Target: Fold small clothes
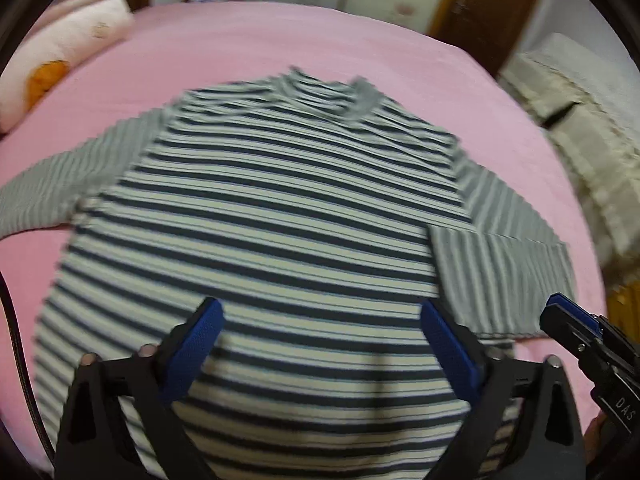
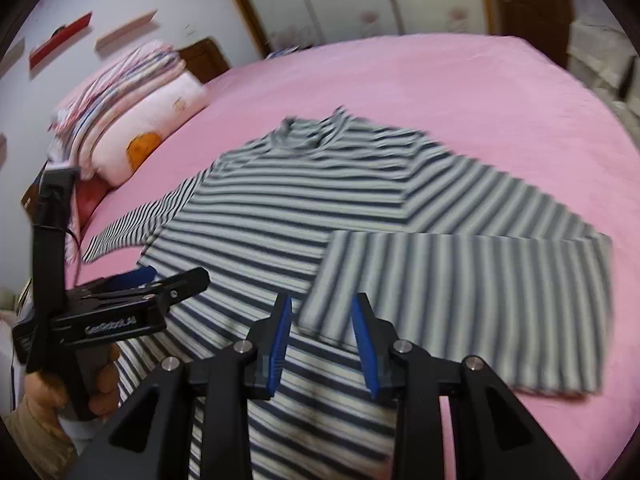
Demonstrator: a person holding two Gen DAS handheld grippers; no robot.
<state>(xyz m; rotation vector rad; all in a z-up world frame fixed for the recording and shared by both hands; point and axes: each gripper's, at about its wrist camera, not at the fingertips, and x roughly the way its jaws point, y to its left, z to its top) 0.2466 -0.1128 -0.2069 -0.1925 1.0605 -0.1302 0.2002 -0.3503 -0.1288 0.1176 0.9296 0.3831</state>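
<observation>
Hovering over the striped shirt [image 1: 260, 216]: left gripper [image 1: 324, 344] fingers wide, right gripper [image 2: 324, 340] fingers narrow, both empty.

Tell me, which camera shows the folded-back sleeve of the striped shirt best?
The right wrist view: the folded sleeve lies whole, its cuff just ahead of the right tongs. The left wrist view shows it squeezed toward the right edge.

Shirt [image 1: 260, 208] flat on bed [image 1: 280, 40]; pillow [image 1: 60, 64] apparently behind-left; one sleeve [image 2: 460, 300] folded inward.
</observation>
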